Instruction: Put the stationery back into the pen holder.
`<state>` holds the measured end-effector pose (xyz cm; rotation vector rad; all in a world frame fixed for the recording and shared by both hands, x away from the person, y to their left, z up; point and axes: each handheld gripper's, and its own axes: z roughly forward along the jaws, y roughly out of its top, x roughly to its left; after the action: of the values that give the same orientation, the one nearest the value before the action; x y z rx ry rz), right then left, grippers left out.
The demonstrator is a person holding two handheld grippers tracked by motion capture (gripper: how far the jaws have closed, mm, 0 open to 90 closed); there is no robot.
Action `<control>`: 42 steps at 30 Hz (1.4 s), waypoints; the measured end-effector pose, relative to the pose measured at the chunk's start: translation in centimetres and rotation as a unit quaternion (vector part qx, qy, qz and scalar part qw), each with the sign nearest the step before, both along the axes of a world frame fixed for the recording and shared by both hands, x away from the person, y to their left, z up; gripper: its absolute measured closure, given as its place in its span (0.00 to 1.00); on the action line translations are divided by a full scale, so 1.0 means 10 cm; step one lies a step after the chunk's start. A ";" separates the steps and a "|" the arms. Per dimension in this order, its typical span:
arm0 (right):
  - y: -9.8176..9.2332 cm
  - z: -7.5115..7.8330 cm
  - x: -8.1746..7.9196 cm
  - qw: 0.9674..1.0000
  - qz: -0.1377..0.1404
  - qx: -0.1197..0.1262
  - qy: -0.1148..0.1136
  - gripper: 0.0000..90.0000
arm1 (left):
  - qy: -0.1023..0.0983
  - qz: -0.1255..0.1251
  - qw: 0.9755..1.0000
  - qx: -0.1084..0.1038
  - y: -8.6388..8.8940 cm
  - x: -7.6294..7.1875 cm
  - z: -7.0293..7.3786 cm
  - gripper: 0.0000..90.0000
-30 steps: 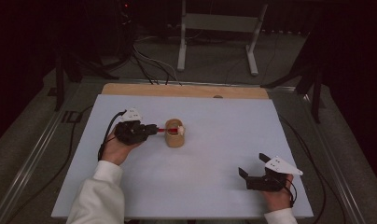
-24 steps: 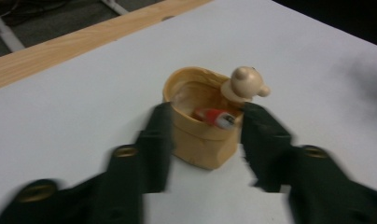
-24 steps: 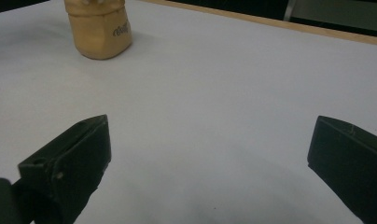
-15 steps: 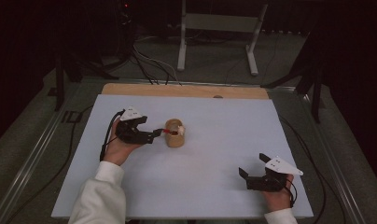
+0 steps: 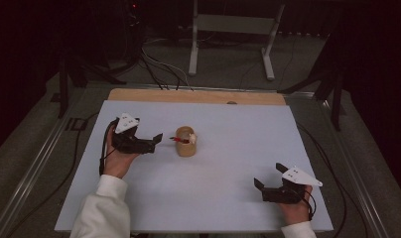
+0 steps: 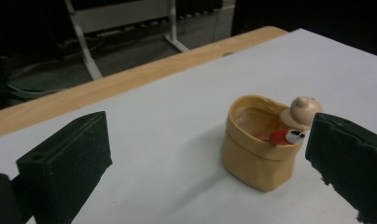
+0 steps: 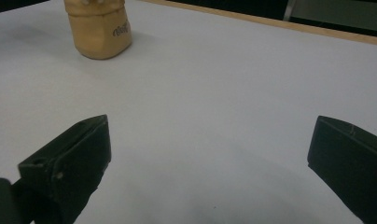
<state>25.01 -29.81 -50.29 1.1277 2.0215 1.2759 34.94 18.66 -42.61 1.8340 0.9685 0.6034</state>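
Observation:
A tan soft cup (image 5: 185, 148) (image 6: 256, 158) stands upright near the middle of the white table. A red pen (image 5: 178, 140) (image 6: 281, 136) leans over its rim, and a beige knob-shaped piece (image 6: 304, 110) sits at the rim beside it. My left gripper (image 5: 155, 141) (image 6: 207, 135) is just left of the cup and points at it. Its jaws have just been opening and stand open with nothing between them. My right gripper (image 5: 269, 176) (image 7: 210, 140) rests open over bare table at the front right, with the cup (image 7: 99, 28) far ahead.
A wooden strip (image 5: 196, 96) runs along the table's far edge. Beyond it a white metal stand (image 5: 233, 29) and cables (image 5: 159, 67) lie on the floor. Bare white table (image 5: 248, 134) lies between the two grippers.
The left gripper's jaws have gone from shut on the red pen to open. The pen now rests in the cup, and the gripper has drawn back a little to the left. The right gripper stayed put.

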 end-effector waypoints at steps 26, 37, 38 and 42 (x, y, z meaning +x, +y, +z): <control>0.01 0.00 0.00 1.000 0.001 0.001 -0.001 0.00 | -0.034 0.037 0.999 0.006 0.31 -0.49 -0.29 0.01; 0.01 0.00 -0.01 1.000 0.003 0.005 -0.004 0.00 | -0.030 0.045 0.998 -0.011 0.40 -0.74 -0.53 0.01; 0.01 0.00 -0.01 1.000 0.004 0.005 -0.004 0.00 | -0.028 0.047 0.998 -0.013 0.41 -0.76 -0.54 0.01; 0.00 0.01 -0.02 1.000 0.004 0.007 -0.006 0.00 | -0.021 0.051 0.998 -0.015 0.45 -0.84 -0.61 0.01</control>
<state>24.86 -29.83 -50.16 1.1173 2.0129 1.2983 26.52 23.16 -48.73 1.7461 1.0436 0.6826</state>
